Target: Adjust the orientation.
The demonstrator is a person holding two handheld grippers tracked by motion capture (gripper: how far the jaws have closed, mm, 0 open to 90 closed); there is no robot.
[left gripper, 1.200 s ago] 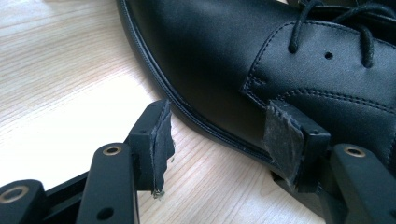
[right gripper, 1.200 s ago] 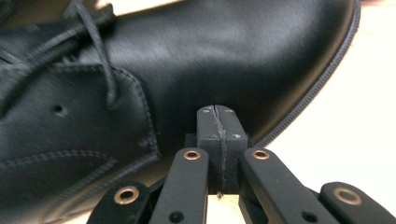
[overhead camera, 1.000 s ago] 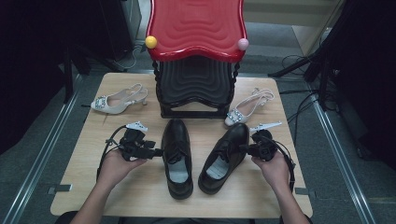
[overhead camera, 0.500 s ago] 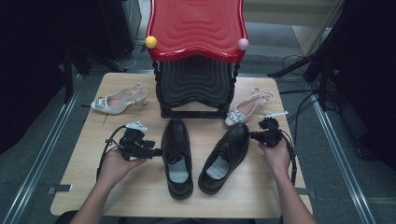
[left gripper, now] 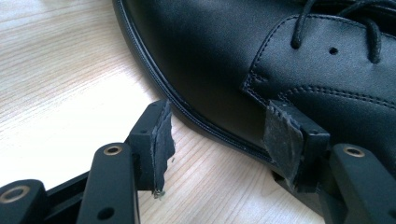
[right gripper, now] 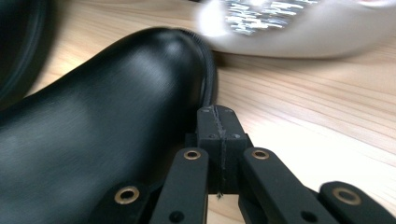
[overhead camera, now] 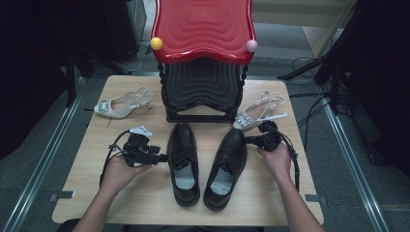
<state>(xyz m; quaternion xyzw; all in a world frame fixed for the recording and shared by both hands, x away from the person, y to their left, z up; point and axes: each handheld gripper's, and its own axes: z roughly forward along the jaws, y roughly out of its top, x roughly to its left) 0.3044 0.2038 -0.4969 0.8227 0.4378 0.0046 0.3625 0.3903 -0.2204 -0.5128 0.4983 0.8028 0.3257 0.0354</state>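
- clearly, two black leather dress shoes lay side by side near the middle of the wooden table (overhead camera: 300, 193), toes pointing toward the black and red shoe rack (overhead camera: 203, 58) at the far edge
- left black shoe (overhead camera: 183, 162) lay straight; right black shoe (overhead camera: 226, 166) was angled, its toe tipped toward the right
- left gripper (overhead camera: 155, 157) sat beside the left black shoe's outer flank, jaws spread wide with nothing pinched; in the left gripper view one pad hung over bare table while the other stood against the shoe's side by the welt (left gripper: 205, 126)
- right gripper (overhead camera: 251, 140) lay low by the right black shoe's toe, jaws pressed fully together and empty; in the right gripper view the tips sat right beside the sole edge, though actual contact was hard to tell
- a pale slingback heel (overhead camera: 256, 113) with a sparkly buckle rested just beyond that toe, close enough to get knocked
- another pale heel (overhead camera: 121, 104) lay well off at the far left
- judging by the look, each dress shoe would be moderately heavy, stiff at sole and toe cap, softer at the collar, and the polished leather slippery
- a firm hold would probably come at the collar or heel counter, or across the waist of the sole, not on the glossy toe
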